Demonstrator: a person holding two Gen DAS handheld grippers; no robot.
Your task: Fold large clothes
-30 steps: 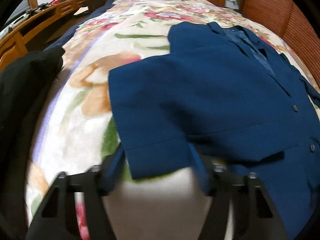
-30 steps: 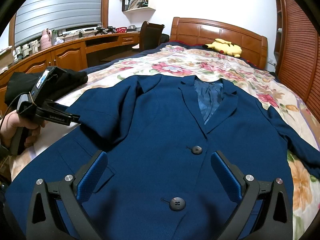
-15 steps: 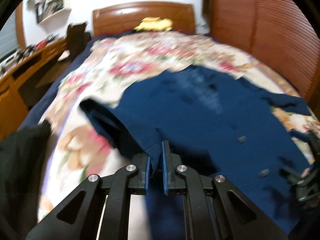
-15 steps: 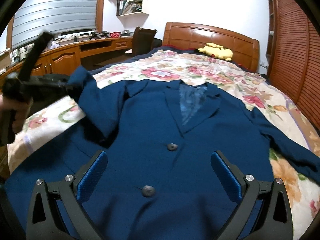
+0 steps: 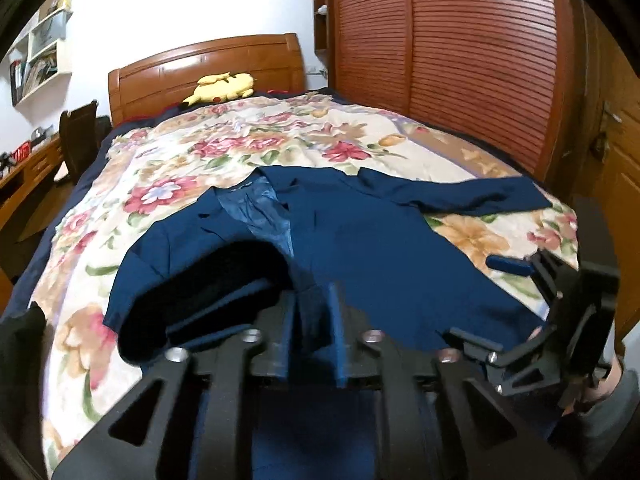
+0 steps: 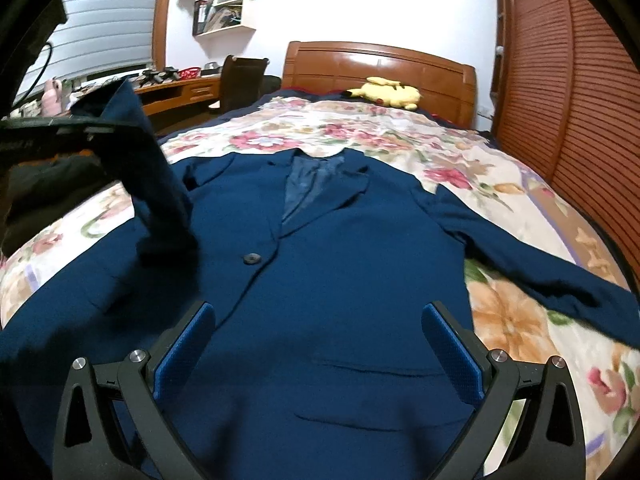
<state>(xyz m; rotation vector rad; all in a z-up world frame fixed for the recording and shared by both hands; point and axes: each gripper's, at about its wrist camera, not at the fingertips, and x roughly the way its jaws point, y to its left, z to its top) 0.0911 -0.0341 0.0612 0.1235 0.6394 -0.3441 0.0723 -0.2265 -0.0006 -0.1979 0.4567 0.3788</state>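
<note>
A navy blue suit jacket (image 6: 340, 264) lies front up on the floral bedspread (image 6: 360, 132), its right sleeve (image 6: 540, 264) spread out to the side. My left gripper (image 5: 312, 308) is shut on the cuff of the left sleeve (image 6: 156, 168) and holds it lifted above the jacket's front; it shows at the left of the right wrist view (image 6: 108, 128). My right gripper (image 6: 320, 352) is open and empty, low over the jacket's lower front. It also shows at the right edge of the left wrist view (image 5: 532, 276).
A yellow plush toy (image 6: 388, 94) lies by the wooden headboard (image 6: 380, 64). A dark garment (image 6: 44, 192) lies at the bed's left edge. A desk and chair (image 6: 240, 80) stand left of the bed; slatted wardrobe doors (image 6: 580, 100) line the right.
My left gripper closed on the left sleeve cuff and has lifted it up and across over the jacket. My right gripper stayed open, shifting slightly over the lower front.
</note>
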